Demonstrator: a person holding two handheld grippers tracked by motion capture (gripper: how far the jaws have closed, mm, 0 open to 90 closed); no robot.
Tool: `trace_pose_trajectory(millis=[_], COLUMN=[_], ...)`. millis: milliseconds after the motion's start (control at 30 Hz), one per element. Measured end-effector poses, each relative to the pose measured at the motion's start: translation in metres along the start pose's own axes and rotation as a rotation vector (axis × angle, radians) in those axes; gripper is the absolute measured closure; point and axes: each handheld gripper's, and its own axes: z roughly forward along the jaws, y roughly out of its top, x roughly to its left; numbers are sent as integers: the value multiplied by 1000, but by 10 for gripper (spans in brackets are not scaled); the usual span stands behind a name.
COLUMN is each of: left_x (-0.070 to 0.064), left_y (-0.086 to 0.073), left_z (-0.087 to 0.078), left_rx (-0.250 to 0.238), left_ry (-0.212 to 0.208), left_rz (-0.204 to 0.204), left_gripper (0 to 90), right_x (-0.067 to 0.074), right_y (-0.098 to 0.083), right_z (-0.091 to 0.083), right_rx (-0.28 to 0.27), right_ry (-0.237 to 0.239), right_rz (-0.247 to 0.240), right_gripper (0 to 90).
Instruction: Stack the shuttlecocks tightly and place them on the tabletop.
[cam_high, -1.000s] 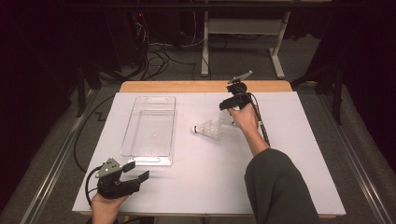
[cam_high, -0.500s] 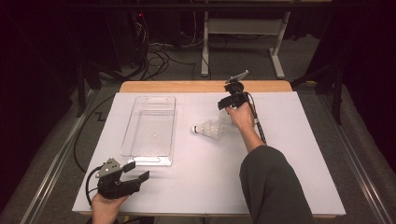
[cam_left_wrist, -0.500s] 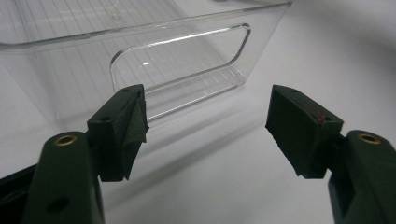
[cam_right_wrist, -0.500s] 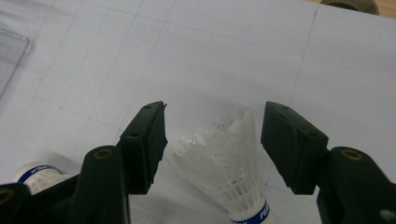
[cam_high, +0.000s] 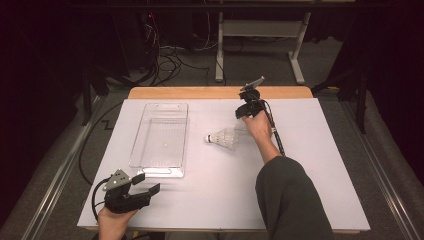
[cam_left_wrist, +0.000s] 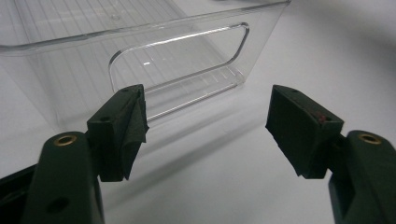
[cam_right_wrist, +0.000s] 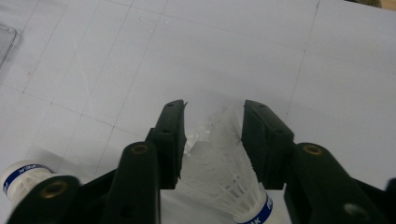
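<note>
My right gripper has just been closing its jaws, and a white shuttlecock sits between them. Both pads touch its feather skirt, and its blue-banded cork points back toward the camera. A second shuttlecock's cork shows at the lower left. In the high view a shuttlecock lies mid-table beside the person's right hand. My left gripper rests at the near left edge. It stands open and empty, facing the handle end of the clear plastic tray.
The clear tray lies lengthwise on the white mat, left of centre. A black cable trails along the right forearm. Table legs and cables stand on the floor beyond the far wooden edge.
The right hand has shifted only slightly beside the shuttlecock. The left hand and its gripper have stayed where they were.
</note>
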Motion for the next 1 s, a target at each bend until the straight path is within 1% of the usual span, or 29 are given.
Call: trace_pose_trajectory(millis=[200, 367, 433, 700, 800, 967, 1000], left_x=[0, 0, 0, 0, 0, 0, 0], left_y=[0, 0, 0, 0, 0, 0, 0], left_z=[0, -1, -1, -1, -1, -2, -2], left_rx=[-2, -6, -5, -6, -5, -8, -8], left_ry=[2, 3, 3, 6, 7, 6, 6], left_rz=[1, 0, 1, 0, -2, -2, -1], left_gripper=[299, 299, 300, 300, 300, 300, 300], right_x=[2, 4, 4, 1, 0, -4, -4], right_y=[-1, -2, -3, -7, -9, -14, -15], right_z=[-2, -5, -7, -13, -16, -20, -21], right_rx=[11, 17, 11, 11, 20, 3, 0], right_ry=[-13, -27, -29, -36, -37, -25, -21], right_rz=[-22, -38, -46, -55, -55, -59, -52], right_gripper=[747, 816, 843, 872, 880, 889, 890])
